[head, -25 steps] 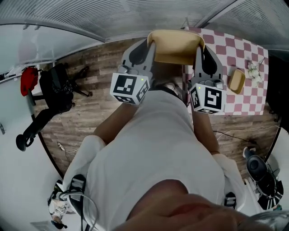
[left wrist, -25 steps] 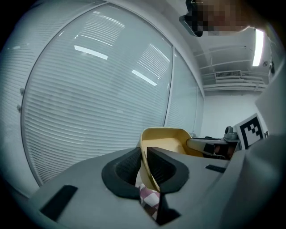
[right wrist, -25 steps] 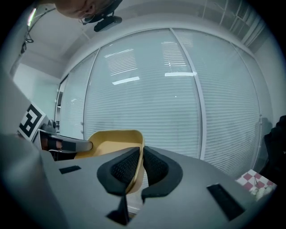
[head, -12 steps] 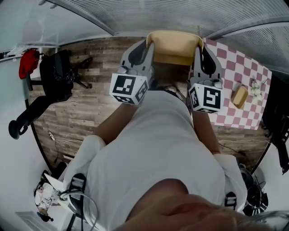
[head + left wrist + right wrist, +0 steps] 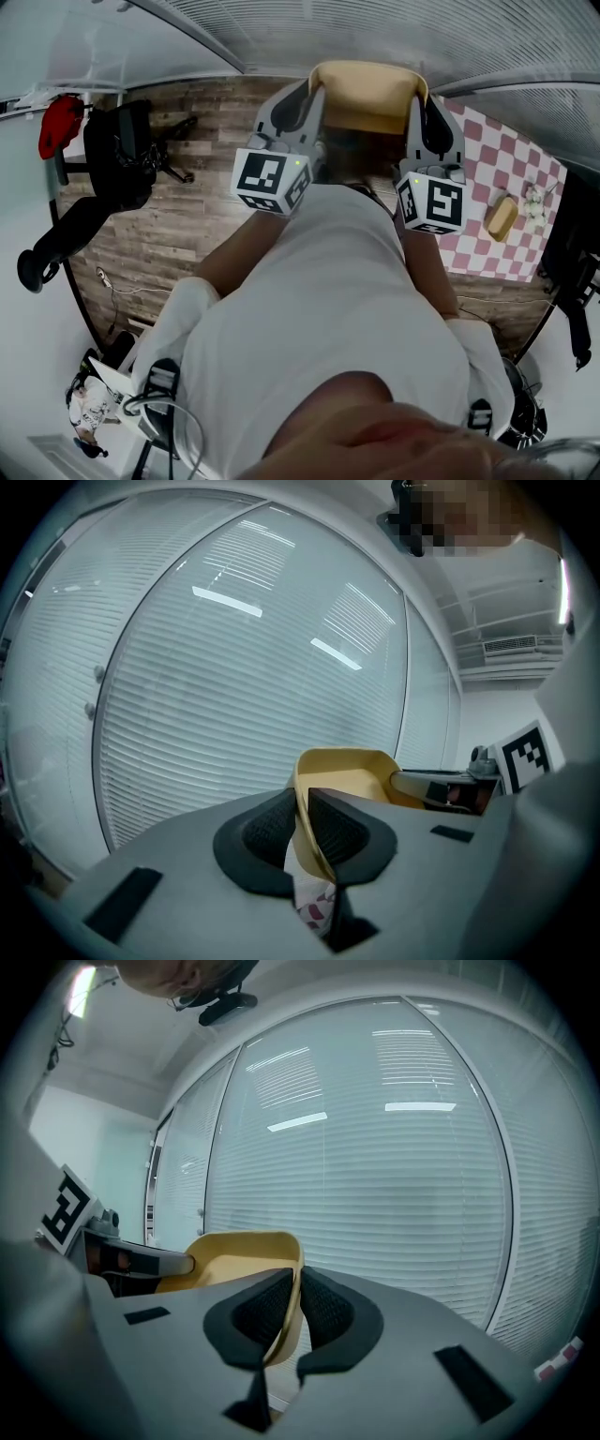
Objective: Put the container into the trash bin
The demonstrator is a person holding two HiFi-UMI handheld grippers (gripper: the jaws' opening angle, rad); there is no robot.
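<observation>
In the head view, you hold the tan container (image 5: 367, 94) out in front of you, its long axis running crosswise between your hands. The left gripper (image 5: 312, 101) grips its left wall and the right gripper (image 5: 419, 111) its right wall, so both are equally near it. Wooden floor (image 5: 187, 225) lies below the container, a checked table (image 5: 502, 169) stands to its right, and a black chair (image 5: 112, 169) sits well off to its left. No trash bin shows. In the left gripper view, the jaws are nearly together, pinching the container's thin wall, with slatted blinds (image 5: 234, 686) beyond it. In the right gripper view, the jaws likewise pinch the opposite wall, with blinds again beyond the container.
</observation>
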